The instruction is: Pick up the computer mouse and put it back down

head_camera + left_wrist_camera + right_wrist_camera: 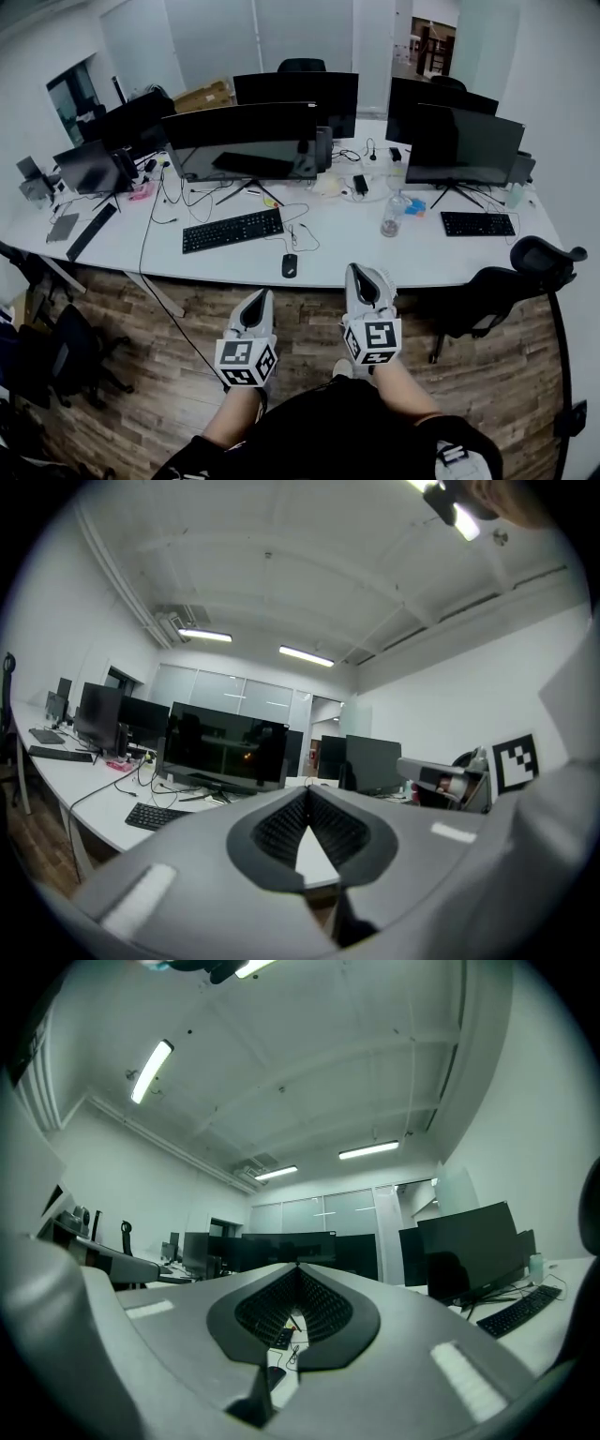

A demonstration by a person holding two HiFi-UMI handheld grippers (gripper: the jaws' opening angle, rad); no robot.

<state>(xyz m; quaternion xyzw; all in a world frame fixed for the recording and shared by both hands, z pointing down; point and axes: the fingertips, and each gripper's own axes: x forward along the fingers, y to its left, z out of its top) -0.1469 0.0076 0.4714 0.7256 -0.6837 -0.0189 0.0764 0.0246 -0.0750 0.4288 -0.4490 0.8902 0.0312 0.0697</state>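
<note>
The black computer mouse [290, 265] lies on the white desk [412, 261] near its front edge, its cable running back toward the monitors. Both grippers hang in front of the desk, over the wooden floor and short of the mouse. In the head view my left gripper [256, 302] is below and left of the mouse, and my right gripper [360, 275] is to its right. Each has its jaws meeting at the tips with nothing between them, as also seen for the left gripper [306, 790] and the right gripper [298, 1267] in their own views.
A black keyboard [232, 230] lies left of the mouse, under a wide monitor [246, 141]. A water bottle [392, 217], a second keyboard [477, 223] and another monitor [463, 145] stand to the right. Black office chairs [511, 281] flank the desk.
</note>
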